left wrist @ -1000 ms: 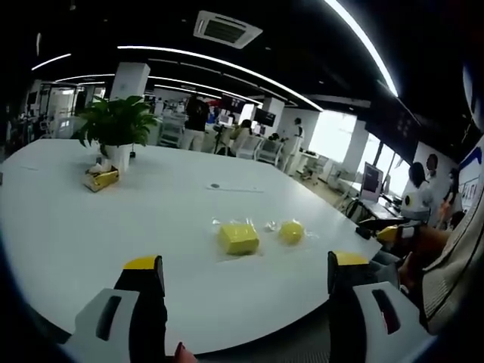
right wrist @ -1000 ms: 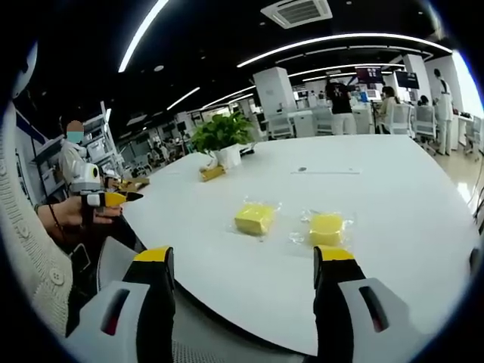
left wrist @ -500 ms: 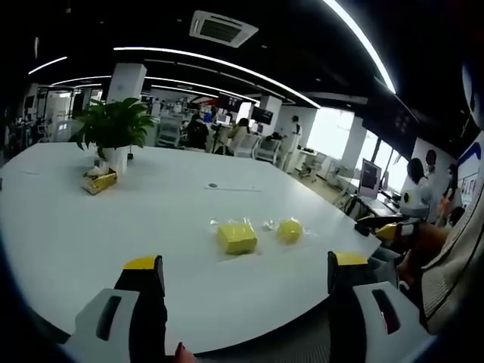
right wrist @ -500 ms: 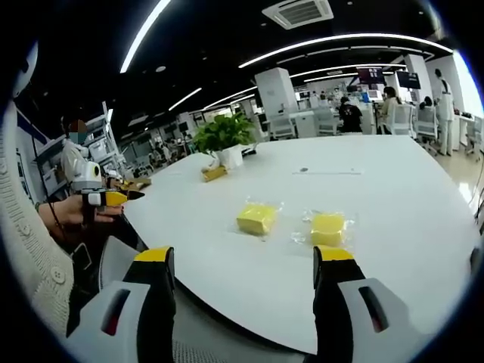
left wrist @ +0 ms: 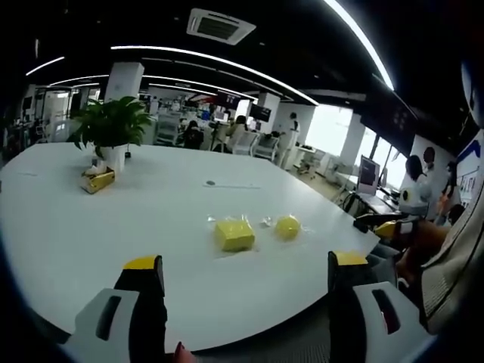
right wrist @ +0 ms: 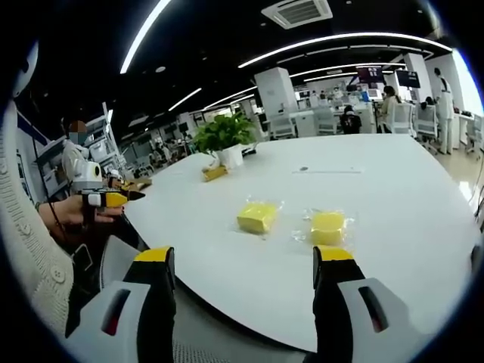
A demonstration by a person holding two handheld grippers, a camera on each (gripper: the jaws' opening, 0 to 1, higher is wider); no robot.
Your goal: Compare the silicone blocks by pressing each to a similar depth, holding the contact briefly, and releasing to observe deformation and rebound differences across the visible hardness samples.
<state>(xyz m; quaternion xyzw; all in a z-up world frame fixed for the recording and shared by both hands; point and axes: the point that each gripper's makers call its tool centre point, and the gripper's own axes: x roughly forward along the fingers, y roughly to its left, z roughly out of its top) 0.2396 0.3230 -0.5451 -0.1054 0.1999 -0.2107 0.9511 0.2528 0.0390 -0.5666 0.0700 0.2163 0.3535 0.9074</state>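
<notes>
On the white table (right wrist: 393, 189) we see two yellow silicone blocks (right wrist: 257, 217) (right wrist: 327, 227); both grippers (left wrist: 246, 276) (right wrist: 242, 268) gape wide, holding nothing.

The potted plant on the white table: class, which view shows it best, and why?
The left gripper view: the potted plant appears larger there, with leaves and white pot distinct. In the right gripper view, it is smaller and farther back.
</notes>
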